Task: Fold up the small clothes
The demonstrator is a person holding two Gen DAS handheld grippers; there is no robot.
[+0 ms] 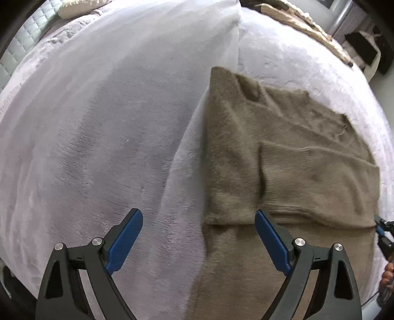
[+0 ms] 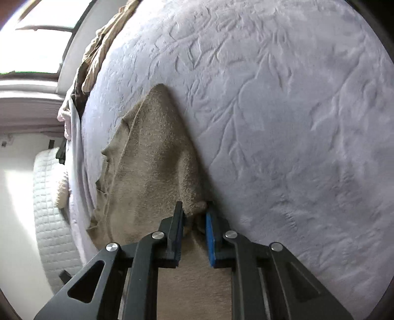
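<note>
An olive-brown fuzzy sweater (image 1: 283, 152) lies on the pale lilac bed cover (image 1: 98, 135), its sleeves folded in over the body. My left gripper (image 1: 199, 219) is open and empty, hovering over the sweater's near left edge. My right gripper (image 2: 194, 209) is shut on a pinch of the sweater (image 2: 152, 160) at its right edge, the cloth bunched between the blue pads. The right gripper also shows at the far right edge of the left wrist view (image 1: 384, 233).
A beige blanket (image 1: 303, 22) lies crumpled at the far side of the bed. A quilted white headboard (image 2: 49, 209) and a pillow (image 1: 76, 7) stand at one end. A window (image 2: 41, 37) and dark furniture (image 1: 364, 46) are beyond the bed.
</note>
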